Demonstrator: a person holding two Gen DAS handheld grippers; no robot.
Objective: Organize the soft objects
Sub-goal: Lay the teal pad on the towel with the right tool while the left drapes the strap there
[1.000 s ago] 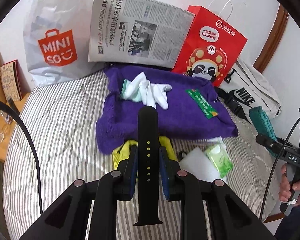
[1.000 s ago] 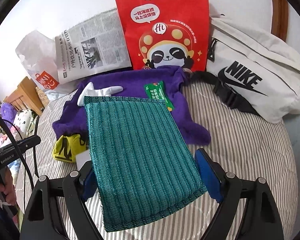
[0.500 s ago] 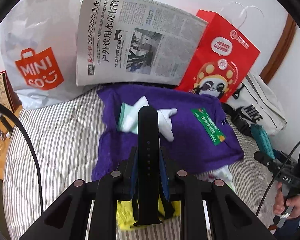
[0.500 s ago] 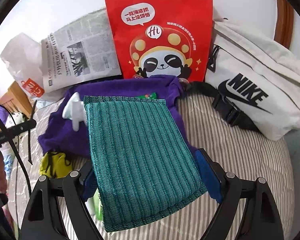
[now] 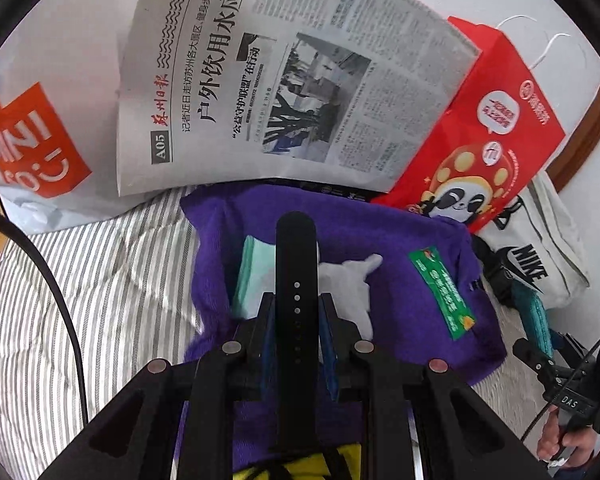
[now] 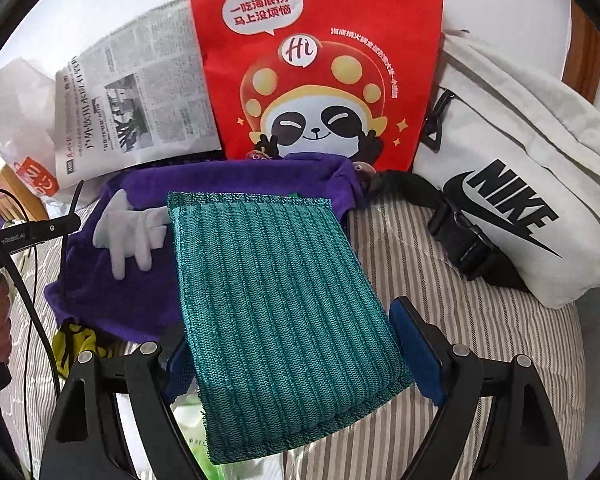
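Soft goods, both items in transit
Left gripper [image 5: 296, 316] clamps black strap [image 5: 295, 280]; right gripper [image 6: 296, 354] pinches teal pad [image 6: 276, 300]; purple towel [image 5: 400, 240], ahead of fingers, awaits both.

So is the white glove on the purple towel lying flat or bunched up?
Flat: the white glove lies on the purple towel with its fingers splayed out.

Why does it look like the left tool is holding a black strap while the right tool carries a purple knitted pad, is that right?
Not quite. The right tool carries a teal knitted pad, as the right wrist view shows; the purple thing is the towel lying on the bed. The left tool does hold the black strap.
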